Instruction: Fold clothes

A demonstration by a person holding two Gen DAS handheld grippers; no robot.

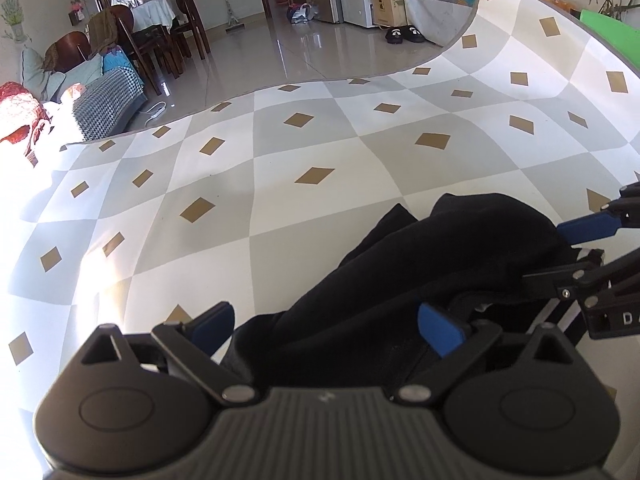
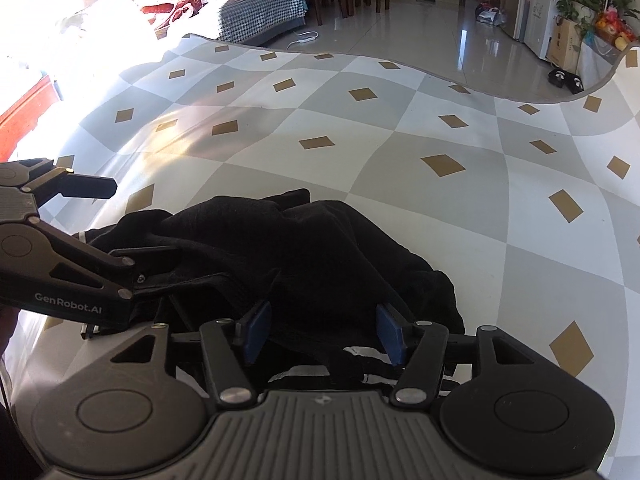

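A crumpled black fabric garment with thin white stripes at its edge point(image 1: 420, 280) lies on a table covered with a smooth cloth of grey and white squares with small gold diamonds point(image 1: 280, 152). In the left wrist view the garment fills the lower right part of the frame.

The left gripper point(image 1: 332, 322), with blue pads on black fingers, stands wide open at the bottom of that view. Its left pad is over the bare cloth and its right pad is over the garment; the pads do not press on the fabric.

In the right wrist view the garment is in the lower middle of the frame. The right gripper point(image 2: 322, 334) is partly open, with the dark fabric lying between its two blue pads, and the pads do not seem to squeeze it.

Each gripper also shows at the side of the other's view, near the garment's edge.
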